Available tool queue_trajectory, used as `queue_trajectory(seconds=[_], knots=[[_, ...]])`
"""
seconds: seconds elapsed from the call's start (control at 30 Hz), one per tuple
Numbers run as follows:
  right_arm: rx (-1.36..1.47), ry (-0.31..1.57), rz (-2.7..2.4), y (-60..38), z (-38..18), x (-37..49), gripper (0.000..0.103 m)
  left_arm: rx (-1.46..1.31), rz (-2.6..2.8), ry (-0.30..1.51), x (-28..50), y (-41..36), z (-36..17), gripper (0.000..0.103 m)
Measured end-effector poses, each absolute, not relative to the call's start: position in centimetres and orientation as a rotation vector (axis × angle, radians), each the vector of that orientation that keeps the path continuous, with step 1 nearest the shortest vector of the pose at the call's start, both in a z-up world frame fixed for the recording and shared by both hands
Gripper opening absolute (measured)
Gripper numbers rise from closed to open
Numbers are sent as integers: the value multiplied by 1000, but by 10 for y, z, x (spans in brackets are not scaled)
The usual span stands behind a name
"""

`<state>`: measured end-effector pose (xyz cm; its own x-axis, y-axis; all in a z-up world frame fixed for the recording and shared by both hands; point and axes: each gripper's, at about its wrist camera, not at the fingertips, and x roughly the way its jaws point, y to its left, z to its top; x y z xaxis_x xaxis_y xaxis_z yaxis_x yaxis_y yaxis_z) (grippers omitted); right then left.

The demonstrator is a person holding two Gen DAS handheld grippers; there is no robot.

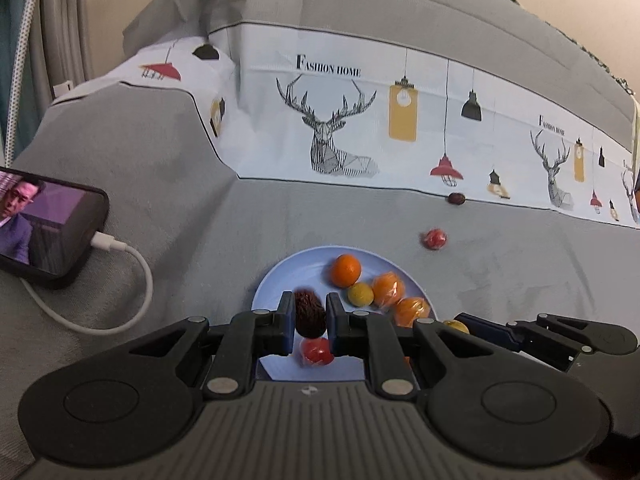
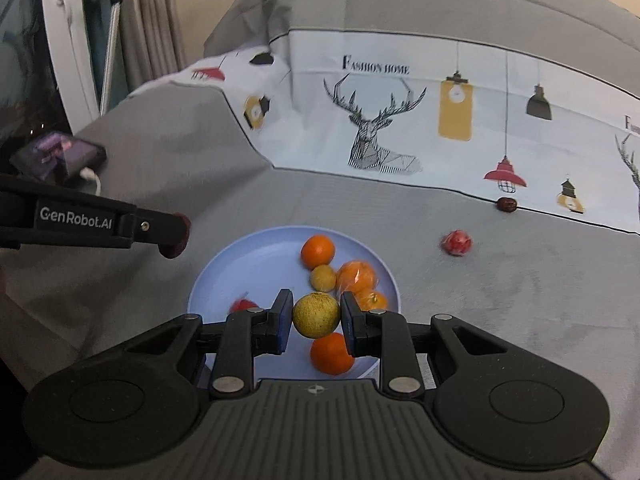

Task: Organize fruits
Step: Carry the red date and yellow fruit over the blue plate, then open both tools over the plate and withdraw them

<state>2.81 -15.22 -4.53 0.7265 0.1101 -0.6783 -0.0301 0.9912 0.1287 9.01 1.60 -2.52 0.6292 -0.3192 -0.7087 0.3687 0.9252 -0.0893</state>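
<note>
Left wrist view: my left gripper (image 1: 308, 316) is clamped on a dark date (image 1: 307, 314) above the plate (image 1: 280, 276). On the plate I see oranges, a small yellow fruit and a red one; a second date (image 1: 455, 199) and a red fruit (image 1: 434, 239) lie out on the grey cloth (image 1: 180, 200).

Right wrist view: my right gripper (image 2: 316, 322) squeezes a yellow fruit (image 2: 316, 315) over the plate, an orange (image 2: 332, 354) beneath it. I judge us well along: two carried pieces to drop, two strays left.
</note>
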Motion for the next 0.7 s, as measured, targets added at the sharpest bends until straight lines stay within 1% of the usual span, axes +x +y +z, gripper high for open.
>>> queue_trajectory(seconds=[0.03, 0.07, 0.23, 0.3, 0.33, 0.37, 0.4, 0.43, 0.47, 0.57, 0.7], knots=[[105, 761, 76, -151, -48, 30, 27, 68, -395, 806, 93, 15, -28, 15], [102, 765, 76, -152, -50, 32, 27, 72, -397, 814, 95, 14, -31, 7], [64, 788, 84, -149, -68, 46, 27, 104, -405, 830, 108, 5, -48, 6], [76, 813, 104, -149, -76, 53, 27, 110, -400, 864, 116, 2, -58, 7], [84, 822, 114, -148, -77, 56, 33, 96, -407, 880, 120, 3, -60, 15], [79, 823, 118, -147, -77, 57, 56, 81, -415, 892, 122, 5, -60, 41], [69, 812, 119, -146, -75, 56, 66, 71, -412, 885, 121, 8, -58, 59], [57, 793, 120, -146, -71, 53, 80, 66, -397, 865, 118, 12, -55, 89], [50, 784, 124, -147, -67, 49, 86, 63, -371, 832, 111, 18, -50, 103], [43, 802, 112, -155, -60, 32, 93, 107, -358, 796, 91, 25, -41, 103], [77, 872, 65, -166, -58, 0, 95, 192, -367, 840, 63, 25, -44, 103]])
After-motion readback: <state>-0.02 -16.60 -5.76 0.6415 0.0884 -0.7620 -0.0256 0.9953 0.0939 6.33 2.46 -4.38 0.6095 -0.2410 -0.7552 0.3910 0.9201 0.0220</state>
